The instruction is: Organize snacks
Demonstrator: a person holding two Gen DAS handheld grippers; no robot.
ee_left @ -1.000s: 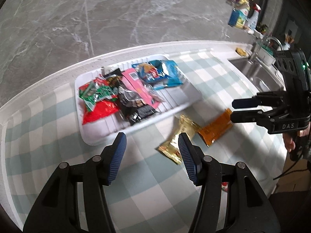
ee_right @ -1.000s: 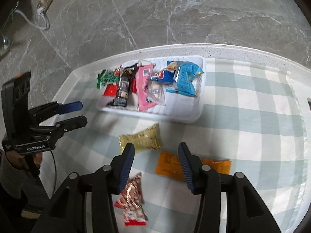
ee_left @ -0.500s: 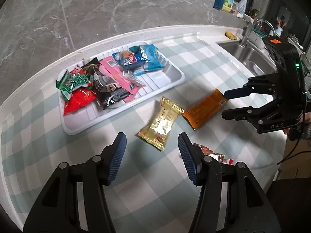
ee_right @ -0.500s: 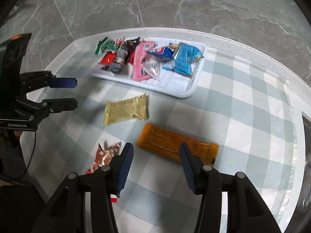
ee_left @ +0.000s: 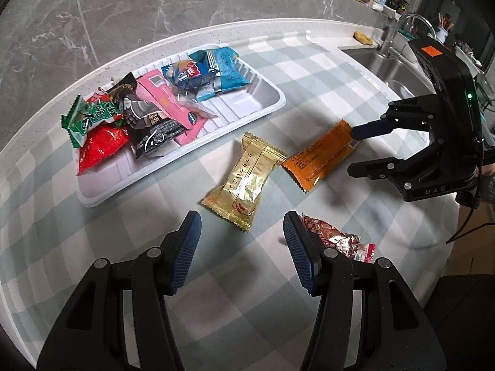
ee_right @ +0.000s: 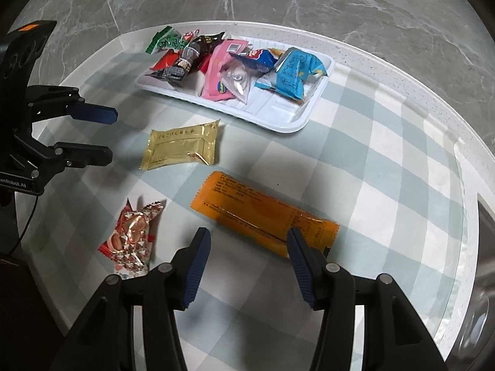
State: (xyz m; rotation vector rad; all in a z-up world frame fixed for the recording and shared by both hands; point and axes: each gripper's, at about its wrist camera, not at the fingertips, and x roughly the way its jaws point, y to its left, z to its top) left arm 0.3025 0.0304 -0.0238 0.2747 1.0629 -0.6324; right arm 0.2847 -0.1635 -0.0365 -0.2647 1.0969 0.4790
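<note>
Orange packet: on counter, 12 o'clock of right hand-held gripper; jaws wide, empty. Left hand-held gripper likewise, gold packet at 12. Tray beyond. Film wrappers light, slippery, crushable; pinch across middle.

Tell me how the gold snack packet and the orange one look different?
The gold packet is short and wide, while the orange packet is long and narrow. The gold packet is shiny like foil; the orange packet looks duller, with small dark print. The orange packet's end lies between the open fingers of the right gripper; the gold packet sits apart from both grippers. Both lie flat on the checked cloth, outside the white tray.
</note>
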